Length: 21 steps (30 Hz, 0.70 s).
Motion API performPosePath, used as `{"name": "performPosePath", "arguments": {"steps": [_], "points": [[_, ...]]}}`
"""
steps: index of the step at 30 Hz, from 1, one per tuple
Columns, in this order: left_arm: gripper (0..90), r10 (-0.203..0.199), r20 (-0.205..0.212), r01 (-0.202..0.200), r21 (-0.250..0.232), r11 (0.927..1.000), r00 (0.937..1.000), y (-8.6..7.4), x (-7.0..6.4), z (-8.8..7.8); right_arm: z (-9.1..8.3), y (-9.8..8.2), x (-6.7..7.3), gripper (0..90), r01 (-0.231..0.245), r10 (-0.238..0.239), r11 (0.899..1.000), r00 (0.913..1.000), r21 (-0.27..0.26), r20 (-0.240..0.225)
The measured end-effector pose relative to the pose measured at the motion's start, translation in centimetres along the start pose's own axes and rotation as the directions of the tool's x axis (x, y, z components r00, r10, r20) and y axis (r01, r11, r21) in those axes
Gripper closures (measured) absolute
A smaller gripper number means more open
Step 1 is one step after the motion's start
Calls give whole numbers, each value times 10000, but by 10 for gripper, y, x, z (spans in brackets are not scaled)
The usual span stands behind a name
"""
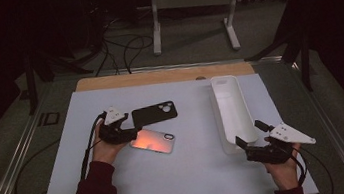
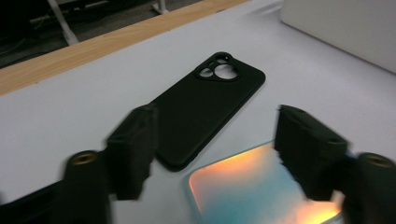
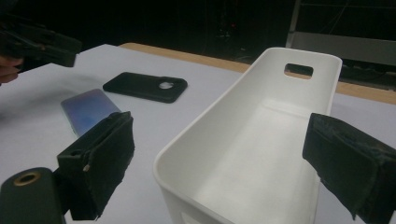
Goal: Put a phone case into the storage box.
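From the high view, the left gripper (image 1: pixel 132 132) sits by the shiny phone (image 1: pixel 153 141) on the bench (image 1: pixel 172 188), just beside the black case (image 1: pixel 154 113). The left gripper view shows its jaws apart, holding nothing, with one jaw over the phone (image 2: pixel 252 191). In the right gripper view, the right gripper (image 3: pixel 219 172) has its jaws wide apart at the white bin (image 3: pixel 261 140).

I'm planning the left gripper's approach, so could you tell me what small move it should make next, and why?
Probably ease the left gripper down and forward over the phone. Its open jaws already straddle the phone's near corner without touching, with the black phone case just beyond.
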<state>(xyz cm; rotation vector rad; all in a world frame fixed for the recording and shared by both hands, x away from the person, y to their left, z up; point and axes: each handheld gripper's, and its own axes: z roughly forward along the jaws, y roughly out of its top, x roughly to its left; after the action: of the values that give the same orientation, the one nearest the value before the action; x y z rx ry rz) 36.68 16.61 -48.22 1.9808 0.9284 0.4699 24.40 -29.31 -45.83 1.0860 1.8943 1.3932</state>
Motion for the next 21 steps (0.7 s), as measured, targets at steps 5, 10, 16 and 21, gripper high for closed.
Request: {"name": "performPosePath", "arguments": {"steps": [5,10,16,21], "points": [[592,-291,260,290,62,9996,9992,1,2,10,0,0,0,86,-9,9,10000,10000,5,17],[816,-151,230,136,635,9979,9996,1,-2,27,0,0,0,87,2,-2,10000,10000,30,41],[900,111,308,-158,1588,9872,9995,0,-5,47,-1,0,0,87,-18,17,10000,10000,36,29],[900,337,413,-419,2190,9748,9986,-2,-5,59,0,-1,0,88,-6,6,10000,10000,86,40]]}}
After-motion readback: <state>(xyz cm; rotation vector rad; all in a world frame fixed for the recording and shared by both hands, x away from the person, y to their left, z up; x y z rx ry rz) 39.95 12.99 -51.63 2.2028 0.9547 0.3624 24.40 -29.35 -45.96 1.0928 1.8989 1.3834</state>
